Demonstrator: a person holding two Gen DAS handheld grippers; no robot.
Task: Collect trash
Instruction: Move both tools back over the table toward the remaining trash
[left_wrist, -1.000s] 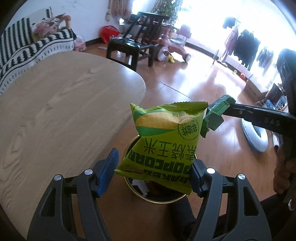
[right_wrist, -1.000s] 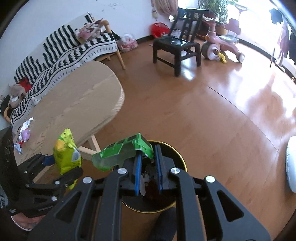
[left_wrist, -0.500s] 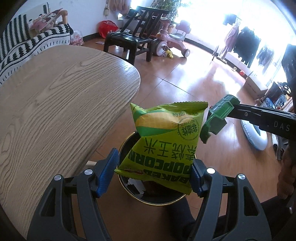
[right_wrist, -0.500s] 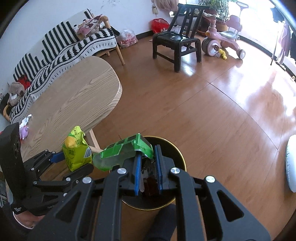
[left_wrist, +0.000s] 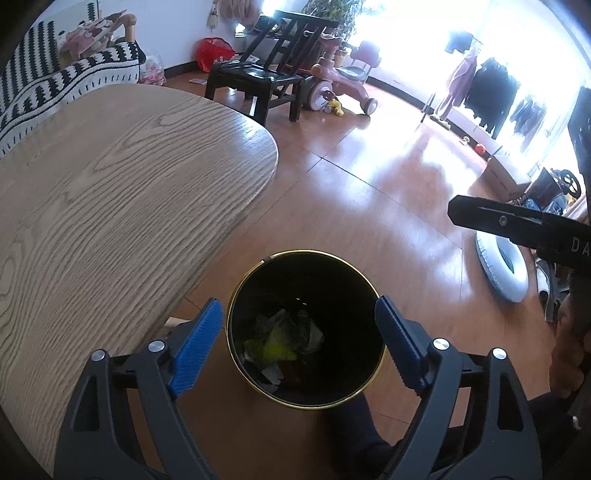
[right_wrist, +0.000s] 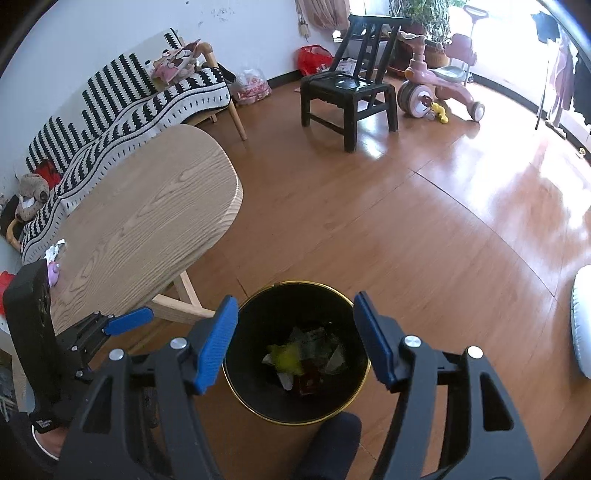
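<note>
Down in the dark bin (left_wrist: 236, 295), trash (left_wrist: 280, 341) — mostly indistinct scraps.

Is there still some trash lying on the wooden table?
Yes, in the right wrist view a crumpled white scrap lies at the far left end of the wooden table, near a small pink thing.

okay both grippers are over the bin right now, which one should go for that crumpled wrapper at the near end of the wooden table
Left, probably. In the right wrist view the left gripper sits beside the table, close to the crumpled wrapper, while the right gripper hangs over the bin. Both sets of jaws are opening with nothing between them.
</note>
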